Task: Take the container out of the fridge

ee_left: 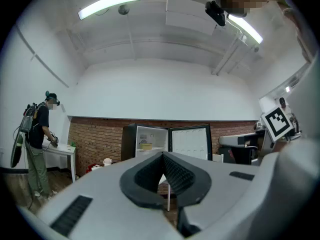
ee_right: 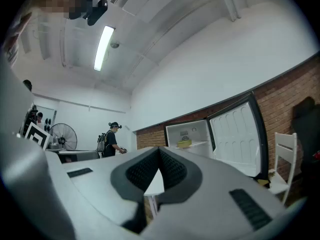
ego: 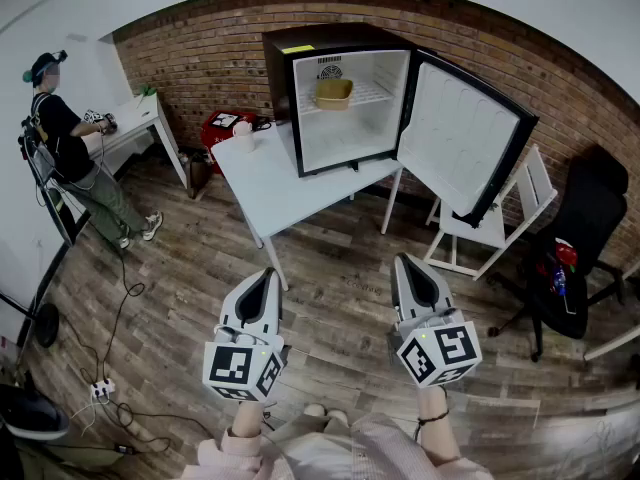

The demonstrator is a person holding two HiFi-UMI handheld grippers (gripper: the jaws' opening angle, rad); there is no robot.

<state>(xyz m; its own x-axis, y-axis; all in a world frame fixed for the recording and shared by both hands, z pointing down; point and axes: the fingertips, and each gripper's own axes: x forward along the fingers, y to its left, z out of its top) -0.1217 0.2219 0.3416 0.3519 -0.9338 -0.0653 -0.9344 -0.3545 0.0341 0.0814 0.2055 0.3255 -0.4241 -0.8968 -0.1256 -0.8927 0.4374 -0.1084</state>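
A yellow container (ego: 334,93) sits on the upper wire shelf inside a small black fridge (ego: 285,48), which stands on a white table (ego: 270,183). The fridge door (ego: 460,138) is swung wide open to the right. Both grippers hang low and well short of the table, pointing toward the fridge. My left gripper (ego: 265,272) is shut with nothing in it, and my right gripper (ego: 405,261) is shut and empty as well. The left gripper view has its shut jaws (ee_left: 163,156) below the distant container (ee_left: 146,146). In the right gripper view the container (ee_right: 184,143) lies beyond the shut jaws (ee_right: 159,149).
A white cup (ego: 243,135) stands at the table's left corner, with a red box (ego: 225,126) behind it. A white folding chair (ego: 500,218) and a black office chair (ego: 585,233) stand right of the door. A person (ego: 70,148) works at a desk far left. Cables (ego: 100,388) lie on the wooden floor.
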